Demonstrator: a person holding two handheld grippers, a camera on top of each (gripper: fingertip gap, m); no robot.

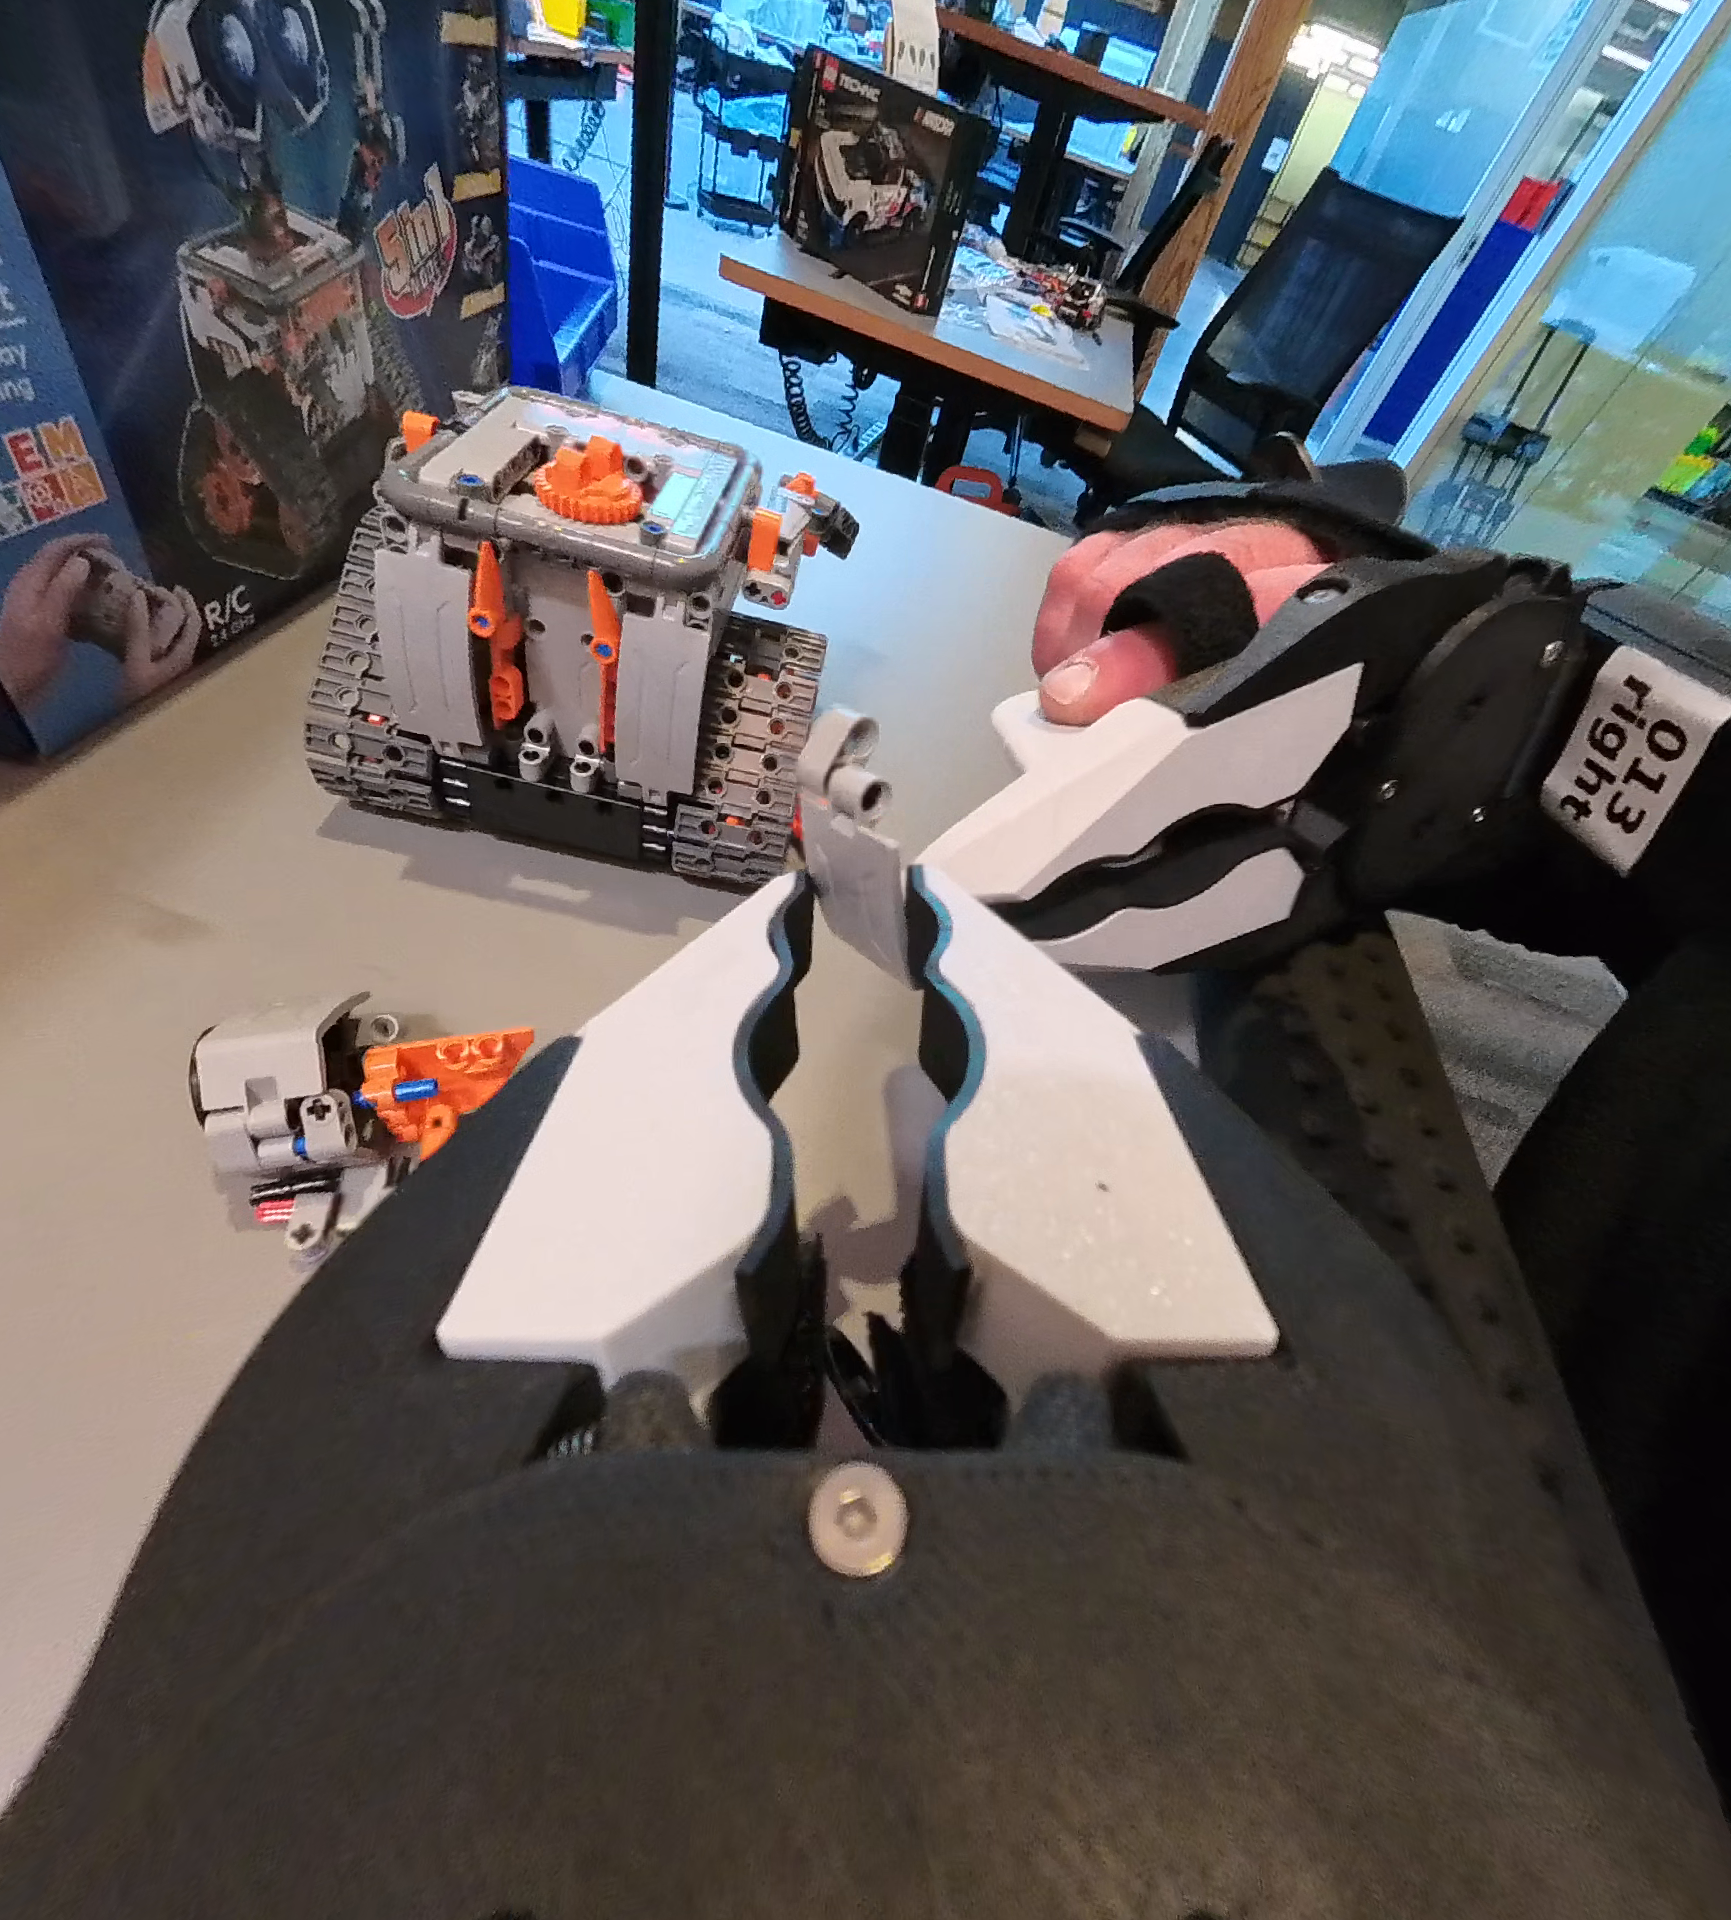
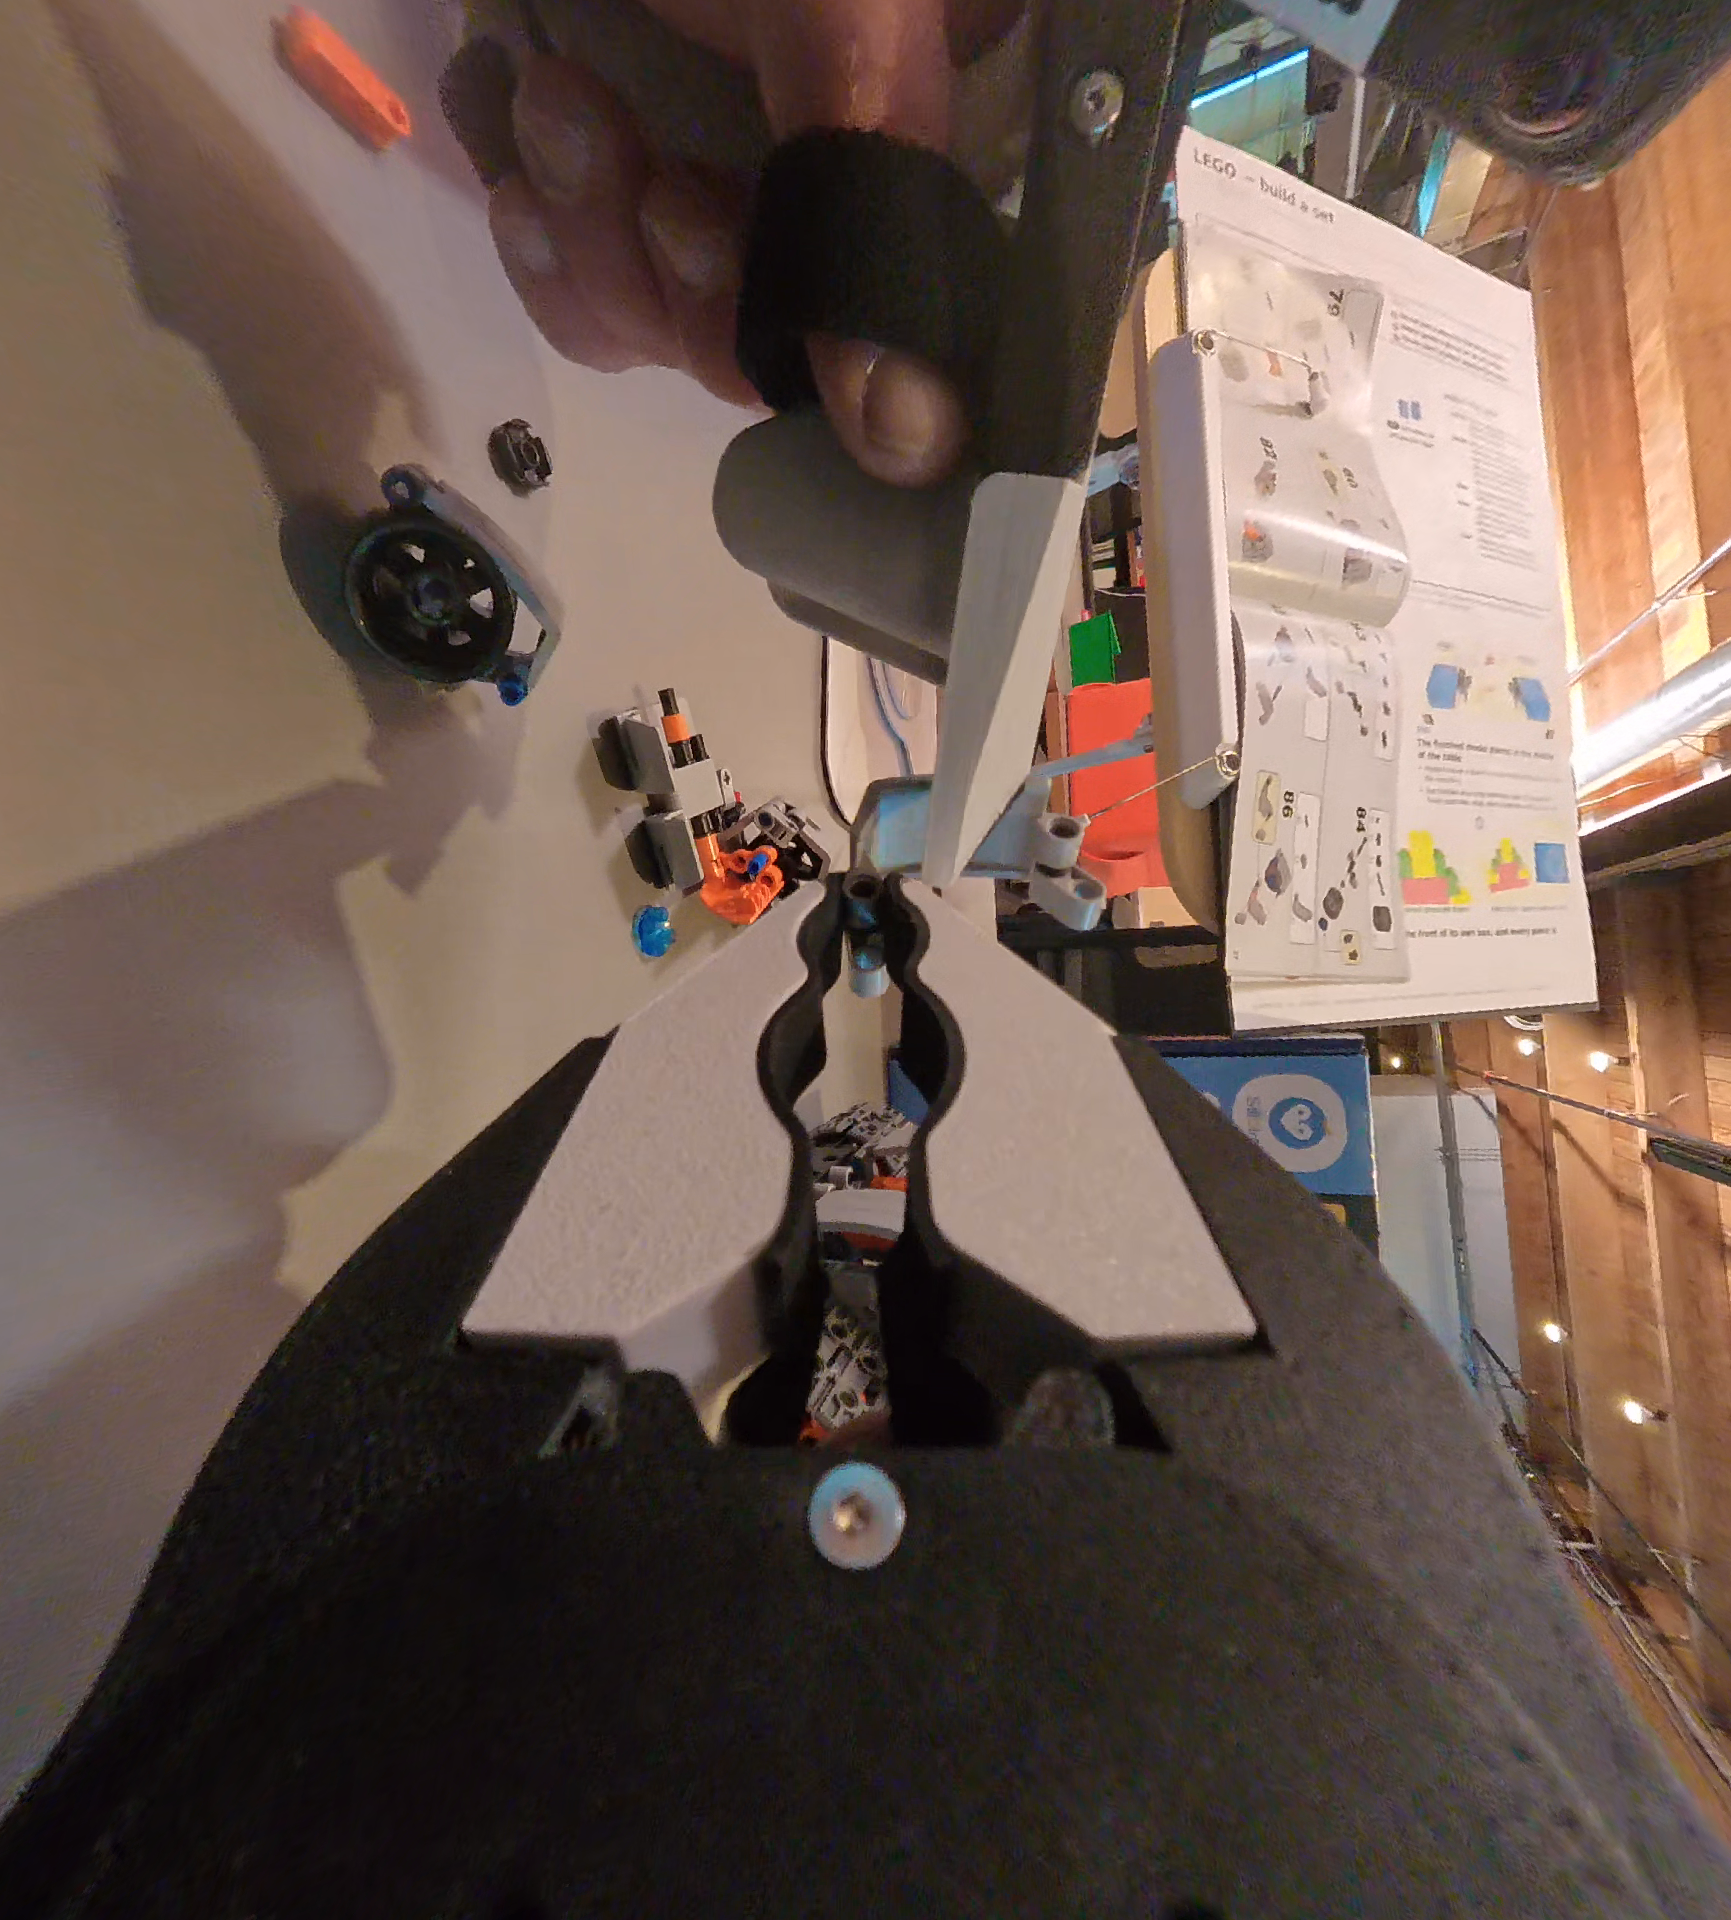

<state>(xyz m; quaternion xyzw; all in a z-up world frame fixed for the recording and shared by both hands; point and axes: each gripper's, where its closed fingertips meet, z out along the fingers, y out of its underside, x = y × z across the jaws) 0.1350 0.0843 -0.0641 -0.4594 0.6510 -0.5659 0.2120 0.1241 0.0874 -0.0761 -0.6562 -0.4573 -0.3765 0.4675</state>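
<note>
Left claw pinching grey panel

— What stood on the grey table?

— A grey and orange tracked model, just in front of a tall blue box. A small grey and orange sub-assembly lay apart from it, nearer the camera.

— And farther back?

— A black box stood on a second table, with a dark chair beside it.

— Any loose parts?

— A black wheel in a grey frame, a small black round piece near it, an orange piece, a blue stud and a grey, black and orange cluster. An open instruction booklet was propped upright.
</note>
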